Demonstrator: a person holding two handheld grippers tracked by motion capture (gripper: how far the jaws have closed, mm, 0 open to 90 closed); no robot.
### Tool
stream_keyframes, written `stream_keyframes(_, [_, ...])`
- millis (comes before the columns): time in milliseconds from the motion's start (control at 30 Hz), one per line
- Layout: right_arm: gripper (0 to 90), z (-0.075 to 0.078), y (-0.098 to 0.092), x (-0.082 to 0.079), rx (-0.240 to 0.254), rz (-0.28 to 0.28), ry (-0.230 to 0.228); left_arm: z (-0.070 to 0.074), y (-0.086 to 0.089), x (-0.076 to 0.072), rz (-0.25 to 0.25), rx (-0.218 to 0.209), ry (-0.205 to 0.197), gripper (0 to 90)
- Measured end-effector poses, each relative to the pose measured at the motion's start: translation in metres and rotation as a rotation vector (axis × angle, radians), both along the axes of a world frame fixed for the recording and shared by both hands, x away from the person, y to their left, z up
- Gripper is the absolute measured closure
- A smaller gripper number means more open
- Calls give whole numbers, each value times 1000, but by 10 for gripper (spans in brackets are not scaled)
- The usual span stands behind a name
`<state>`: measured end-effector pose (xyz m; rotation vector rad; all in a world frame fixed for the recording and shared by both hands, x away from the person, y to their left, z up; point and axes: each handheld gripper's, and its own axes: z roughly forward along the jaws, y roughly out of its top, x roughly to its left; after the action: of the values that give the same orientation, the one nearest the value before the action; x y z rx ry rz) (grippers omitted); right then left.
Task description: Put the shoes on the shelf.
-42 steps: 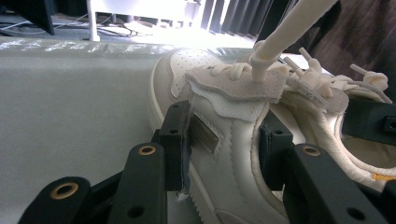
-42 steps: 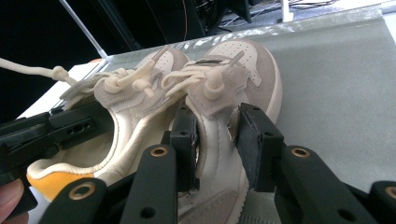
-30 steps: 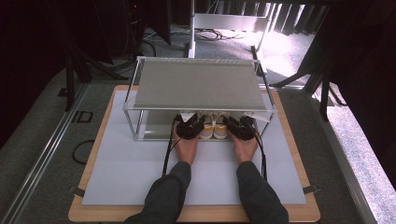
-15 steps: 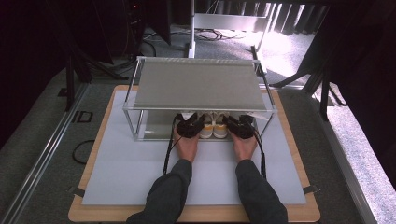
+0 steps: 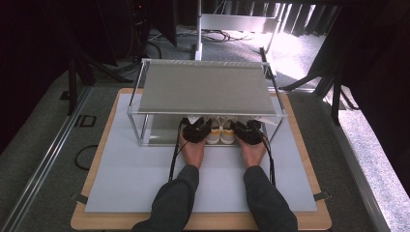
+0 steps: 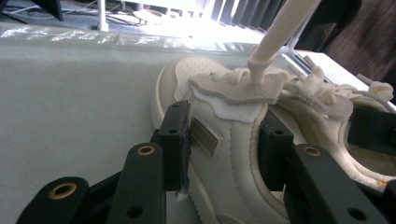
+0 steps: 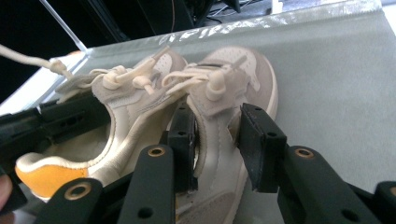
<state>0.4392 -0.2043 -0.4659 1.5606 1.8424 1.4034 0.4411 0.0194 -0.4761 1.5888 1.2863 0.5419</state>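
Under the rack's (image 5: pixel 207 89) top shelf, on its grey lower deck, a pair of cream shoes sits side by side, toes pointing away from the person, as both hands reach in from the near edge of the table (image 5: pixel 121 169). The left gripper (image 6: pixel 223 140) straddles the outer side wall of the left shoe (image 6: pixel 219 116); its jaws have just been easing apart, and the right-hand pad now seems to stand a little off the leather, so the grip looks slack or released. The right gripper (image 7: pixel 217 140) brackets the side of the right shoe (image 7: pixel 224 98) in the same fashion, its jaws likewise just opening, with a gap showing at the outer pad. Laces lie loose over both tongues, and an orange heel patch shows on the left shoe in the right gripper view. Judging by how things lie, the pair appears already set down on the lower deck, neatly aligned; what seems left is to finish letting go and draw both grippers back out from under the shelf without dragging a shoe or snagging a lace.
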Motion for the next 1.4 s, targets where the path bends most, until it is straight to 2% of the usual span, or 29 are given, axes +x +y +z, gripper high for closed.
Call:
stream_keyframes(67, [657, 0, 2, -1, -18, 3, 4, -1, 1, 1, -2, -10, 4, 600])
stream_keyframes(133, [651, 0, 3, -2, -28, 1, -2, -1, 0, 0, 18, -21, 5, 574])
stream_keyframes(167, [647, 0, 3, -2, -30, -1, -2, -1, 0, 0, 25, -18, 8, 573])
stream_keyframes(200, [640, 0, 3, -2, -32, -1, -4, 0, 2, -1, 11, 2, 17, 565])
stream_keyframes(233, [632, 0, 3, -2, -32, -3, -4, -1, 1, 0, 23, -22, 10, 555])
stream_keyframes(267, [623, 0, 2, -2, -32, -4, -5, -1, 3, -1, 11, -1, 17, 544])
stream_keyframes(333, [590, 0, 2, -2, -35, -12, -12, -1, 3, 0, 23, -14, 17, 531])
stream_keyframes(367, [585, -1, 2, -3, -34, -12, -14, -1, 4, -1, 21, -3, 21, 520])
stream_keyframes(400, [579, -1, 2, -3, -34, -17, -17, -1, 3, -1, 38, -18, 18, 510])
stream_keyframes(533, [569, -1, 2, -4, -34, -23, -23, -1, 3, -1, 51, -22, 20, 469])
stream_keyframes(867, [559, 0, 2, -6, -48, -24, -35, -1, 6, -1, 42, -4, 36, 442])
stream_keyframes(1067, [554, 0, 3, -7, -43, -27, -41, -1, 6, -2, 54, -10, 40, 427])
stream_keyframes(1300, [553, 0, 3, -7, -40, -26, -47, 0, 16, -1, -11, 17, 82, 388])
stream_keyframes(1333, [553, 0, 3, -7, -39, -25, -47, -1, 6, 1, 59, -114, 46, 387])
stream_keyframes(1400, [552, 0, 3, -7, -38, -26, -47, -1, 7, 0, 56, -101, 52, 386])
